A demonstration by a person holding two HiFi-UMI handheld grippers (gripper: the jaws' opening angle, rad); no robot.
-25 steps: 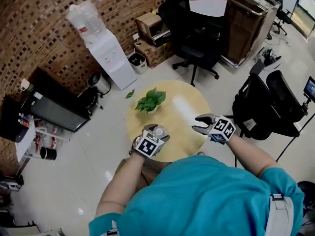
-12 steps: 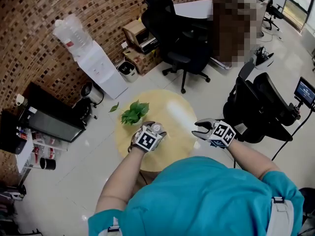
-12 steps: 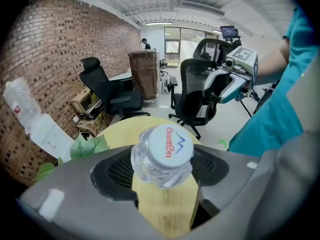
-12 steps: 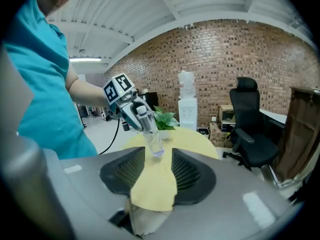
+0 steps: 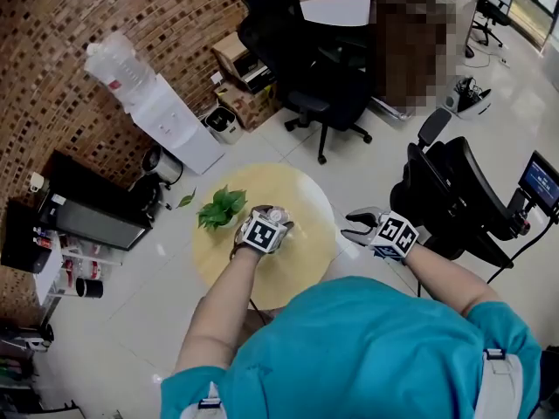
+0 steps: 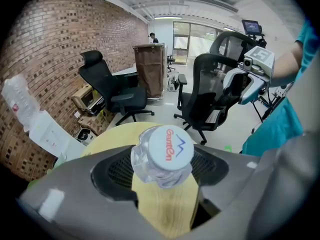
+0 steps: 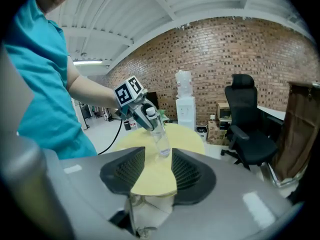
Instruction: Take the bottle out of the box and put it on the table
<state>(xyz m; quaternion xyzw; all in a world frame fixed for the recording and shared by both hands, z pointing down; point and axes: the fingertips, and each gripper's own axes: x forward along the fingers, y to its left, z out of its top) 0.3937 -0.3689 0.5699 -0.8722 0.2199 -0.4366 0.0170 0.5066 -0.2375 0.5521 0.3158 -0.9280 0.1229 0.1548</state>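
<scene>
The clear plastic bottle with its white cap sits between the jaws of the left gripper, which pinch it just under the cap. Its body hangs below them over the round wooden table. In the right gripper view the bottle is tilted, with the cap up at the left gripper and the base lower and to the right above the tabletop. Whether the base touches the wood cannot be told from that angle. In the head view the left gripper is over the middle of the table, near a small green plant that stands on the table's left part.

The right gripper hangs just off the table's right edge, over the pale floor. Its jaws are spread and hold nothing. In its own view the right gripper shows only the tabletop and the distant bottle through the gap.

Beyond the table a white water dispenser stands against the brick wall, and a black office chair stands behind the table.
</scene>
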